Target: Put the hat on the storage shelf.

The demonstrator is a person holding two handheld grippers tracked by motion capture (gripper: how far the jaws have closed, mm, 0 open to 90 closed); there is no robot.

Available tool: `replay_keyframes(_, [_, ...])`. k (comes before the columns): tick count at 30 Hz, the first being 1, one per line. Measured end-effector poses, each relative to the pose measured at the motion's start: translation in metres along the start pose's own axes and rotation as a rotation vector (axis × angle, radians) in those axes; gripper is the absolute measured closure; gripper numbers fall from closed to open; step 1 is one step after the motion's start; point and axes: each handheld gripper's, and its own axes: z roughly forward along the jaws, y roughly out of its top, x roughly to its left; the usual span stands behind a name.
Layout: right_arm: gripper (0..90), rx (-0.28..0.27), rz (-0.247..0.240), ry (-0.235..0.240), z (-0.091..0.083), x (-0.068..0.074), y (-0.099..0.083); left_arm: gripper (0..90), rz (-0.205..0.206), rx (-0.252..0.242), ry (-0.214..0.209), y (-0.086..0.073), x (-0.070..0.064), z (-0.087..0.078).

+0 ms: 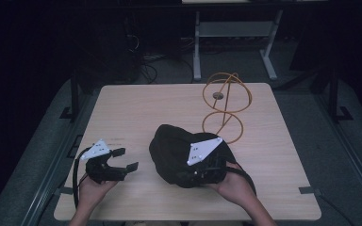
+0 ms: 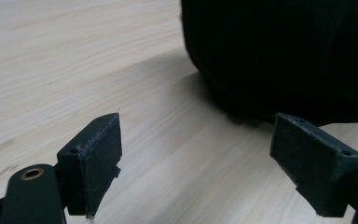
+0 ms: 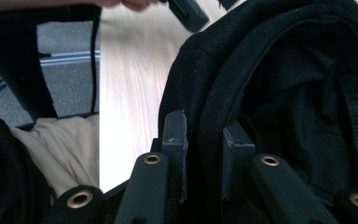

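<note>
A black cap (image 1: 172, 143) lies crown-up on the wooden table (image 1: 136, 106), near the front middle. My right gripper (image 1: 189, 174) is at the cap's near right side, shut on its edge. In the right gripper view the cap's rim (image 3: 205, 93) runs between the two pads (image 3: 173, 135), with the dark lining to the right. My left gripper (image 1: 127, 159) rests low over the table to the left of the cap, open and apart from it. The left gripper view has the cap (image 2: 284, 56) just beyond my wide-spread left gripper (image 2: 196, 168), which holds nothing.
A gold wire stand (image 1: 226, 106) of rings on a tilted rod stands behind the cap at the back right. Bare wood stretches across the table's left and far side. A grey desk frame (image 1: 235, 33) stands on the floor beyond the table.
</note>
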Motion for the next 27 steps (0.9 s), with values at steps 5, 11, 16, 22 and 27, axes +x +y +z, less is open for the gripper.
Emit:
replay_keyframes(5, [75.4, -0.048, -0.014, 0.001, -0.015, -0.001, 0.007, 16.2, 0.035, -0.002, -0.03, 0.007, -0.011, 0.006])
replay_keyframes(11, [75.3, -0.089, 0.002, 0.015, -0.029, -0.007, 0.014, 16.2, 0.077, -0.013, -0.083, 0.018, -0.026, 0.013])
replay_keyframes(16, [75.4, -0.092, 0.01, 0.012, -0.036, -0.013, 0.019, 16.1, 0.1, -0.031, -0.135, 0.026, -0.038, 0.02])
replay_keyframes(22, [75.4, -0.106, 0.029, 0.002, -0.041, -0.021, 0.022, 16.0, 0.134, -0.036, -0.173, 0.036, -0.051, 0.027])
replay_keyframes(27, [75.4, -0.098, 0.039, -0.007, -0.041, -0.028, 0.024, 16.0, 0.155, -0.053, -0.178, 0.045, -0.057, 0.031])
